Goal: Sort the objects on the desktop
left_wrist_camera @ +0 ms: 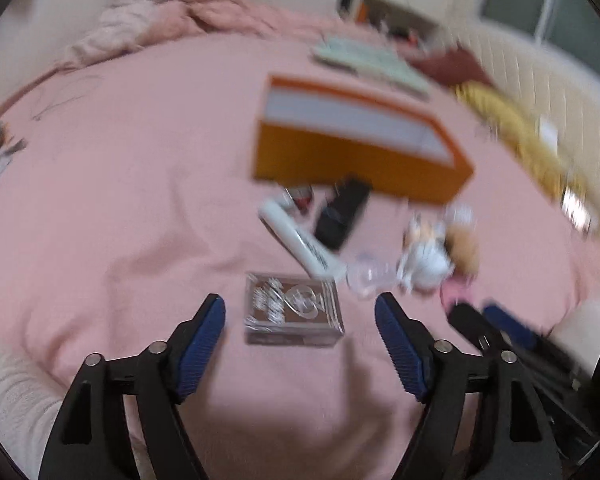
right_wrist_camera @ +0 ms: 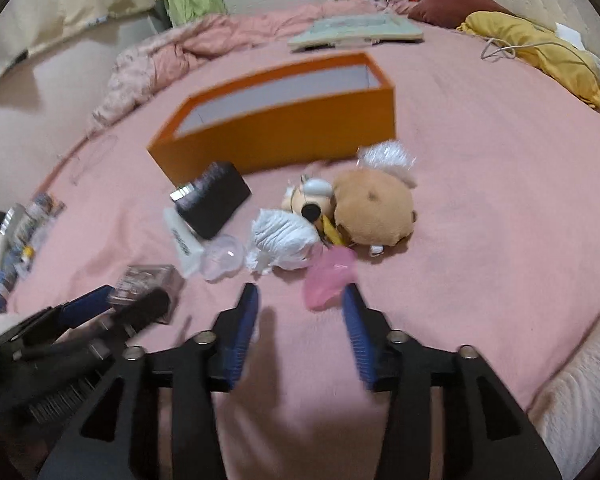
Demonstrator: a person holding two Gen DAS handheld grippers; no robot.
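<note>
An orange open-top box point(left_wrist_camera: 360, 160) point(right_wrist_camera: 284, 140) stands on the pink bed cover. In front of it lie a black wallet point(right_wrist_camera: 214, 200), a white tube point(right_wrist_camera: 182, 240), a clear plastic dome point(right_wrist_camera: 222, 258), a crumpled white item point(right_wrist_camera: 284, 240), a brown plush toy point(right_wrist_camera: 372, 208) and a pink plastic piece point(right_wrist_camera: 330, 272). A clear engraved block point(left_wrist_camera: 292, 308) lies between the blue pads of my left gripper point(left_wrist_camera: 299, 299), which is open and does not touch it. My right gripper point(right_wrist_camera: 301, 289) is open, with its right fingertip just short of the pink piece and nothing between the pads.
A pale green flat board point(right_wrist_camera: 356, 28) lies behind the box. A yellow cloth point(right_wrist_camera: 540, 48) and a dark red pillow point(right_wrist_camera: 452, 0) sit at the far right. A bunched pink blanket point(right_wrist_camera: 172, 60) lies at the far left. Several small items point(right_wrist_camera: 20, 232) rest at the bed's left edge.
</note>
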